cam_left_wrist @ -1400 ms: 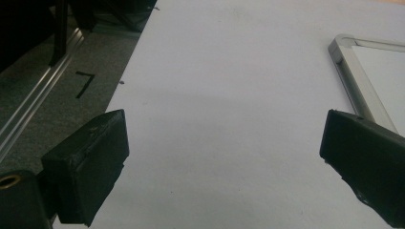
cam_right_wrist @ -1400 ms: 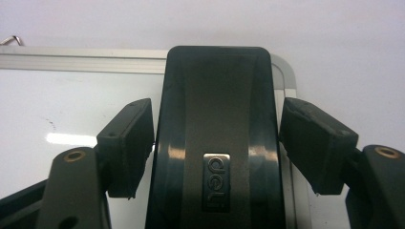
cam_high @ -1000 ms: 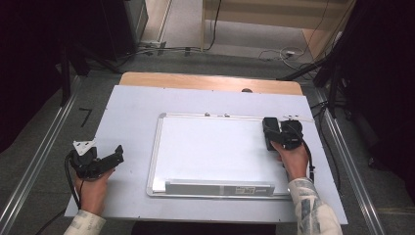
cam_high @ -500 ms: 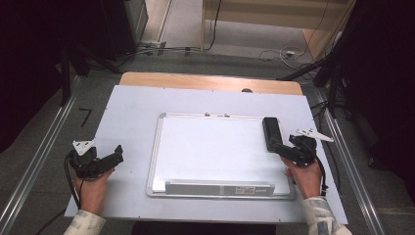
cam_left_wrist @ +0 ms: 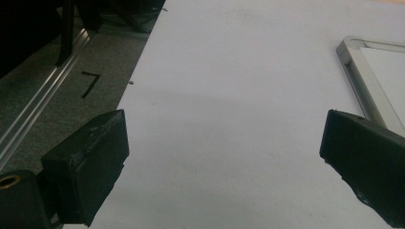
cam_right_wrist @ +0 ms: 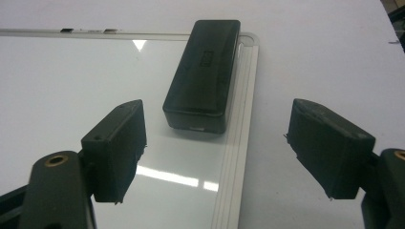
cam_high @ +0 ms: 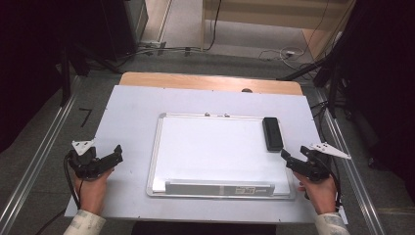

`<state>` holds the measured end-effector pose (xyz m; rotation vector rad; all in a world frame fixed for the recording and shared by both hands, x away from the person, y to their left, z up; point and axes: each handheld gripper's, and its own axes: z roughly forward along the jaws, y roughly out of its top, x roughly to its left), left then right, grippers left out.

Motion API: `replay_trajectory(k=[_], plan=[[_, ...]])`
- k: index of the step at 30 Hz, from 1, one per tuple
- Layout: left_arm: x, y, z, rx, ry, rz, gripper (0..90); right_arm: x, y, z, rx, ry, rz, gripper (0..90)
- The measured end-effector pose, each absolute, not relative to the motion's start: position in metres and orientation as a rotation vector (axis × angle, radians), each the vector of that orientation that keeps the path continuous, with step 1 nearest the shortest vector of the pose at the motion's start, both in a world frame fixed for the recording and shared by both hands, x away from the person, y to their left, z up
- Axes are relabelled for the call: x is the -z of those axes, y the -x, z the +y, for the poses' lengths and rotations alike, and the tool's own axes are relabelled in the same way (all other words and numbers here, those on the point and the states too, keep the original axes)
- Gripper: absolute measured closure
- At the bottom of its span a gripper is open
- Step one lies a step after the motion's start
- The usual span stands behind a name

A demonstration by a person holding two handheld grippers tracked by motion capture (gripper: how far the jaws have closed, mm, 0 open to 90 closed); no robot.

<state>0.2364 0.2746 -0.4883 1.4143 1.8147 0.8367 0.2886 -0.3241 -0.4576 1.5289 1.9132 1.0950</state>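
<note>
**Desk:** Eraser (cam_high: 272, 133) on the whiteboard (cam_high: 210, 147), then — where exactly does it sit?

**Photographer:** Flat along the board's right edge near the far right corner, long side parallel to the silver frame. In the right gripper view the black block (cam_right_wrist: 203, 71) lies partly over the ribbed frame strip, nothing touching it.

**Desk:** And the right gripper (cam_high: 297, 157)?

**Photographer:** Just off the board's right side, nearer the person than the eraser, angled back toward it. Its jaws have just been opening and now stand spread with only bare board and table between them. The eraser lies ahead of them, apart from both.

**Desk:** Read on that?

**Photographer:** Looks like a release: the block parked at the edge so the writing surface stays free, the tool drawn clear so it won't nudge it. That's my judgement, not something the frame proves.

**Desk:** Left side?

**Photographer:** The left gripper (cam_high: 105, 159) rests on the table (cam_high: 127, 107) well left of the board, jaws wide apart and empty; the left gripper view has plain tabletop (cam_left_wrist: 229, 95) between them and the board's corner (cam_left_wrist: 356, 52) at the right. It seems held out of the way, idle. The board itself reads clean.
</note>
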Motion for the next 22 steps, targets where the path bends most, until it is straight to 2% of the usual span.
replay_trajectory(k=[22], plan=[[0.488, -0.236, 0.276, -0.836, -1.413, 1.820, 2.8, 0.470, -0.265, -0.360, -1.017, -1.563, 1.856, 17.2]])
